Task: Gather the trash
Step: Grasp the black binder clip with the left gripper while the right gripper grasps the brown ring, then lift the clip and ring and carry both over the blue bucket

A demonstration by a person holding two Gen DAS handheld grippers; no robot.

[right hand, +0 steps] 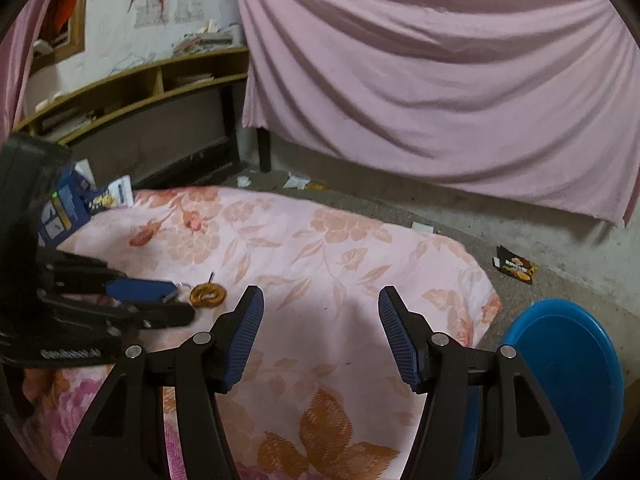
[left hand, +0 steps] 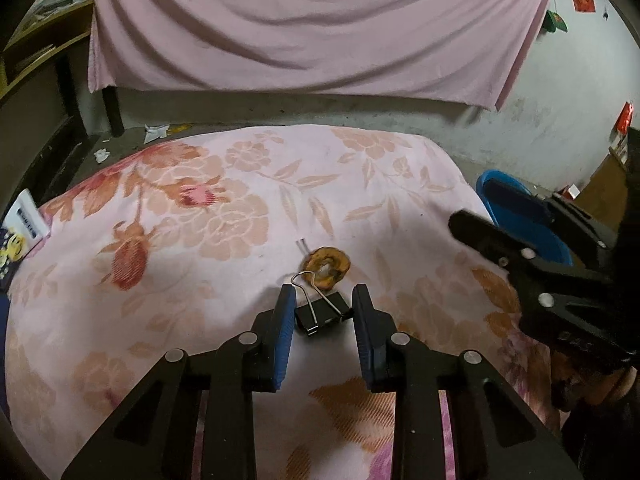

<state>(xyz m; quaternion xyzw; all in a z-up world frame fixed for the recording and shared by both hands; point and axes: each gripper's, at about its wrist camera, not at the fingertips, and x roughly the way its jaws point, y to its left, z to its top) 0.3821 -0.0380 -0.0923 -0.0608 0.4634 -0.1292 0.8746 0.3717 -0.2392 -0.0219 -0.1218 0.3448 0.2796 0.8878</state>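
Left tongs [left hand: 324, 300] held low and level, blue pads [left hand: 285, 332] parted with a narrow gap between them, right tongs [right hand: 320, 300] alongside at the left tongs' right, angled inward, blue pads [right hand: 400, 344] spread wide, gripping nothing

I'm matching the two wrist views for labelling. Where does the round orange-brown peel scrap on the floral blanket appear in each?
Left wrist: round orange-brown peel scrap lies just right of centre, beyond the black binder clip.
Right wrist: peel scrap lies left of centre, beside the left gripper.
Shared landmark: blue plastic basin.
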